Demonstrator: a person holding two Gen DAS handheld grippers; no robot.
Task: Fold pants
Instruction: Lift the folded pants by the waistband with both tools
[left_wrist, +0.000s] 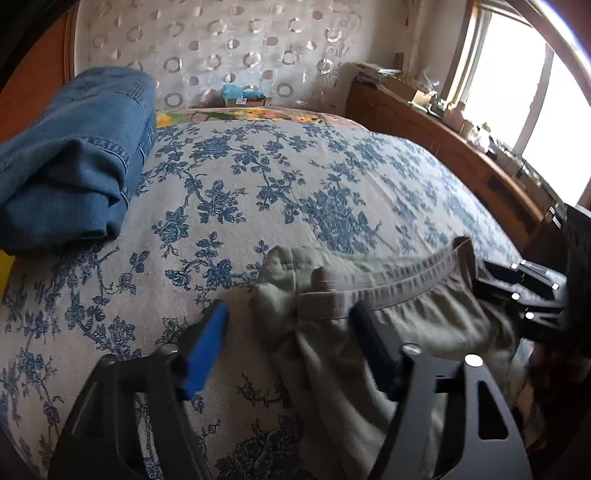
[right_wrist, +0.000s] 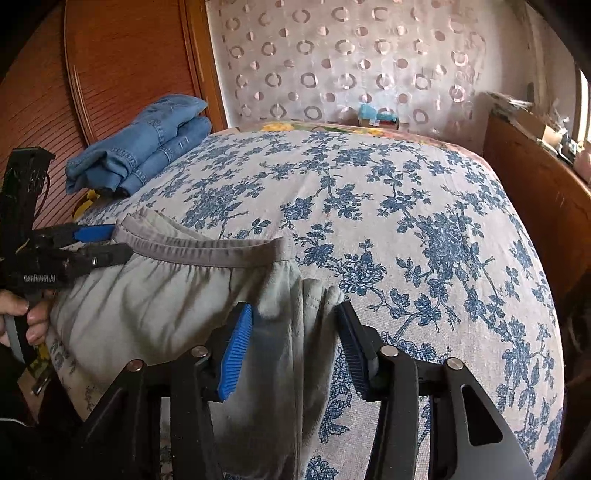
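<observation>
Far left on the bed (right_wrist: 369, 192), folded blue jeans (right_wrist: 147, 144) sit near the wooden wall panel, well apart from your work; leave them out of this.

Next comes your left tongs (left_wrist: 288, 325). Its jaws stand apart, and the bunched left end of the waistband (right_wrist: 199, 251) lies between them: the blue pad (left_wrist: 207, 350) is on bare bedspread and the dark pad rests against the cloth, so nothing is clamped yet. In the right wrist view the same tool comes in from the left edge, level with the waistband corner.

The grey-green pants (right_wrist: 166, 306) lie at the near edge of the bed with the waistband running left to right between your two tools. The legs fall toward you and off the near edge, so the long axis runs from the waistband back toward your body. The fabric is soft and gathered under the elastic band, with a rumpled fold at each end.

To the right, your right tongs (right_wrist: 295, 325) are also apart, straddling the right side seam just below the waistband, with cloth between the pads but not pinched.

Both tools sit about equally close to their ends of the band. I judge the next move turns on closing both on it, then lifting it evenly.
</observation>
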